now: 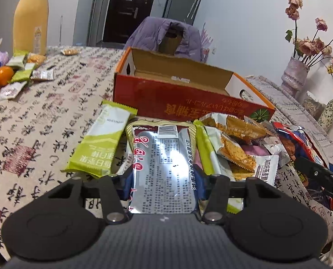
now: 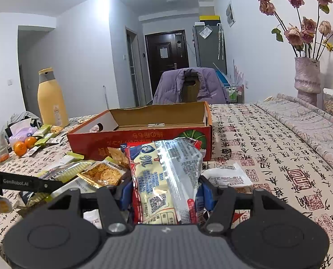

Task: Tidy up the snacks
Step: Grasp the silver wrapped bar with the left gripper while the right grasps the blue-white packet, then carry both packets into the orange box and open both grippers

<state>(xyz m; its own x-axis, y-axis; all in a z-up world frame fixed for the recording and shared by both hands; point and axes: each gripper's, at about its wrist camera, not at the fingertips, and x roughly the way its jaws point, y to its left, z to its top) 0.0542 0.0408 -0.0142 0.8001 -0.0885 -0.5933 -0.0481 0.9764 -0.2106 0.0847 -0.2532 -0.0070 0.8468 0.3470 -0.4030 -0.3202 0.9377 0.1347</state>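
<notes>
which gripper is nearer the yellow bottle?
Left. The left gripper sits on the pile's side toward the yellow bottle; the right gripper is further over, across the snack pile.

A table covered by a cream tablecloth (image 2: 267,148) printed with black calligraphy and red seals. On it sit an open red cardboard box (image 2: 141,139), a heap of snack packets (image 1: 233,143) in front of the box, a yellow bottle (image 2: 51,103), oranges (image 2: 25,145) and a pink vase (image 2: 307,78).
</notes>
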